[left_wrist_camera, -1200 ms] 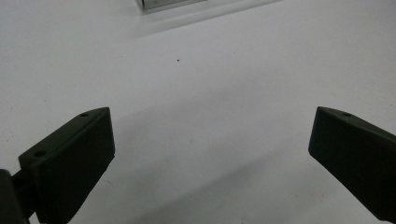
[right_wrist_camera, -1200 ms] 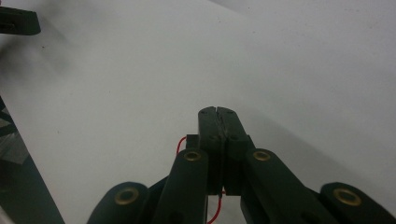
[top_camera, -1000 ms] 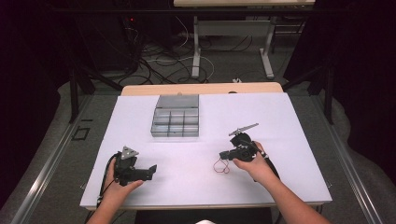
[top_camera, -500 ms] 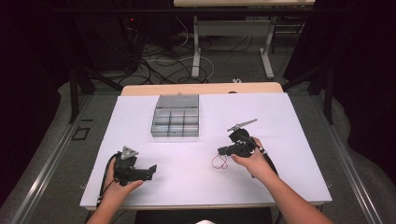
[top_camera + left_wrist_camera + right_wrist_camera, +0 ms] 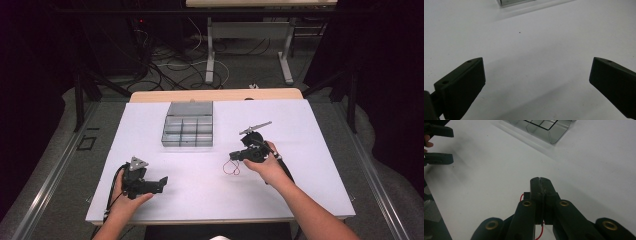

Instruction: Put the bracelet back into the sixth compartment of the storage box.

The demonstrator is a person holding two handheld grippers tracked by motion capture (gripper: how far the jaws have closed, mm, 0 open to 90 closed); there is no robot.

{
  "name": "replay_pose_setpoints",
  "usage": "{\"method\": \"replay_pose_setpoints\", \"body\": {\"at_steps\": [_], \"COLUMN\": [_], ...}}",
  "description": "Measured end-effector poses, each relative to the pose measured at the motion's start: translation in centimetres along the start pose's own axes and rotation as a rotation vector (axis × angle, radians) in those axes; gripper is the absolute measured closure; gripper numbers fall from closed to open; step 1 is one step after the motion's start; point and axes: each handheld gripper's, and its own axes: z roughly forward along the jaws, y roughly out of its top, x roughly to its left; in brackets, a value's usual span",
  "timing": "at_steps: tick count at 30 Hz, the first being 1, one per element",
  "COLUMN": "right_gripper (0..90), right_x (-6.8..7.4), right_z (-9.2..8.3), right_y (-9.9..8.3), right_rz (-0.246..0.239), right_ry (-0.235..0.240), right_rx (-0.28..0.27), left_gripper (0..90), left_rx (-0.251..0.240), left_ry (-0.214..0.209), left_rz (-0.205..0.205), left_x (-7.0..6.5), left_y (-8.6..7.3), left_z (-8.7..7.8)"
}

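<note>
My right gripper (image 5: 235,155) is held just above the white table (image 5: 310,165), right of centre, with its jaws pressed together (image 5: 540,181). A thin red wire (image 5: 231,169) loops down from the jaws, and in the right gripper view the red wire (image 5: 521,198) and a small black piece show beside and under them. Near the front left edge my left gripper (image 5: 161,183) rests low with its jaws wide apart (image 5: 536,82) and only bare table between them. It also appears as the left gripper (image 5: 437,145) far off in the right gripper view.
A grey box (image 5: 188,131) with several compartments sits at the back centre of the table; the same box (image 5: 544,127) lies ahead of the right gripper. Beyond the table's far edge are cables and table legs (image 5: 210,55) on the floor.
My right gripper has shifted slightly left and away with the red wire hanging from it. The left gripper has kept still.
</note>
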Motion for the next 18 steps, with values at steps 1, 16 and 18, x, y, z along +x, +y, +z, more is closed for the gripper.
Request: {"method": "replay_pose_setpoints", "body": {"at_steps": [1, 16, 18], "right_gripper": [90.0, 90.0, 90.0], "right_x": [0.0, 0.5, 0.6], "right_z": [0.0, 0.8, 0.8], "right_y": [0.2, 2.4, 2.5], "right_rz": [0.001, 0.0, 0.0], "right_ry": [-0.001, 0.002, 0.0], "right_rx": [0.005, -0.019, -0.02], "left_gripper": [0.5, 0.6, 0.5], "left_rx": [0.0, 0.002, -0.004], "left_ry": [0.0, 0.001, 0.001], "left_rz": [0.0, -0.001, -0.01], "left_x": [0.0, 0.0, 0.0], "left_y": [0.0, 0.0, 0.0], "left_z": [0.0, 0.0, 0.0]}}
